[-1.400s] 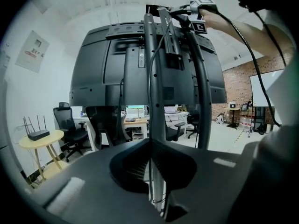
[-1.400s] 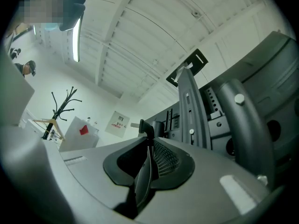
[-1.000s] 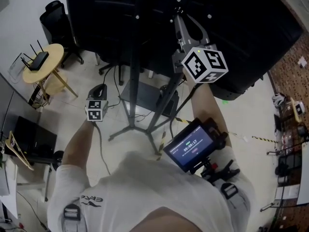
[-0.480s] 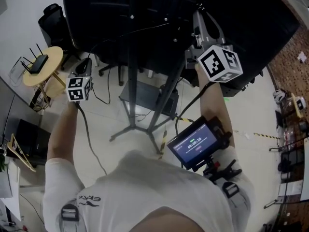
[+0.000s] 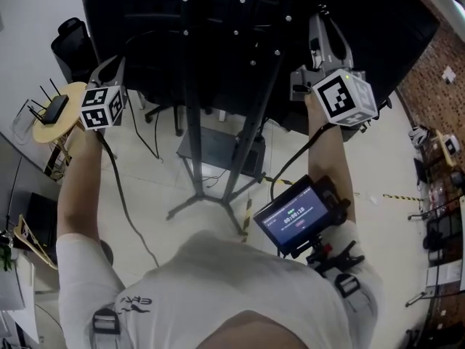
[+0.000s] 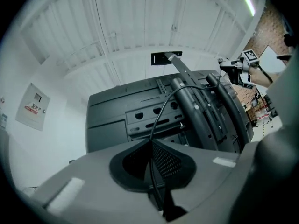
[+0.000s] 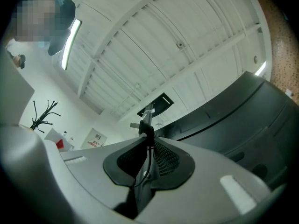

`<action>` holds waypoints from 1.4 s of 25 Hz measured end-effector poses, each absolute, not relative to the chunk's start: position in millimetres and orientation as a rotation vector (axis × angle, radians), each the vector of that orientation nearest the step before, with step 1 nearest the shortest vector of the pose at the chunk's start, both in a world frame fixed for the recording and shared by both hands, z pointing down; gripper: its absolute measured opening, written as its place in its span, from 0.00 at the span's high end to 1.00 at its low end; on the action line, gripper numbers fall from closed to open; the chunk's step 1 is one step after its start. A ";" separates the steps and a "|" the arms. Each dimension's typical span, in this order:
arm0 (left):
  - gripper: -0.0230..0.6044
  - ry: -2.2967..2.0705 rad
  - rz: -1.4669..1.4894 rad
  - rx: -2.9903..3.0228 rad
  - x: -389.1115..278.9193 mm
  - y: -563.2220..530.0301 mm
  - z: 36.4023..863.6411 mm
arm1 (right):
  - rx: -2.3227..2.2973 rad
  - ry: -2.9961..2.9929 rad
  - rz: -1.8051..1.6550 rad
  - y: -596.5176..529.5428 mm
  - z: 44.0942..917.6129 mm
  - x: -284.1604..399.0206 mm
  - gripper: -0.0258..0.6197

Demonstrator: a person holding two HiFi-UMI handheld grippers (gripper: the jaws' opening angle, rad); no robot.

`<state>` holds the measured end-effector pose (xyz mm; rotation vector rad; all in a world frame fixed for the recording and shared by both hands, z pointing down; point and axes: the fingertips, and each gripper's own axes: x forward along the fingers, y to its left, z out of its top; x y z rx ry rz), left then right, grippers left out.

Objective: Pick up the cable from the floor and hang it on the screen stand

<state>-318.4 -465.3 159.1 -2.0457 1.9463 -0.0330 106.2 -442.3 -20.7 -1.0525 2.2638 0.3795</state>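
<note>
Head view: screen stand (image 5: 187,140) between left claw (image 5: 113,61) and right claw (image 5: 320,14)

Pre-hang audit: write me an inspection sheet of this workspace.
Surface: pale floor; the screen stand stands on it.
Job's things: thin black cable held up behind the screen; its plug end pokes past the right gripper.
Clutter: router on round table; office chair.
Grippers: left gripper shut on the cable; right gripper shut on the cable near the plug end.
Cables: dark leads trail from the grippers toward the person.
Surroundings: ribbed white ceiling.
</note>
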 end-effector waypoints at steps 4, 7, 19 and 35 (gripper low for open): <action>0.94 1.895 -0.005 -2.038 -310.3 -472.6 118.0 | -1.070 2.220 0.385 -442.2 -27.9 121.1 0.87; 0.94 1.851 -0.001 -2.024 -302.1 -476.6 91.3 | -1.088 2.184 0.397 -440.7 -31.9 133.1 0.87; 0.94 1.735 0.095 -2.027 -278.6 -487.0 8.5 | -1.091 2.053 0.436 -428.0 -59.2 174.2 0.87; 0.94 1.773 0.049 -2.127 -259.1 -545.5 -4.6 | -1.234 1.961 0.395 -463.7 -50.6 207.7 0.87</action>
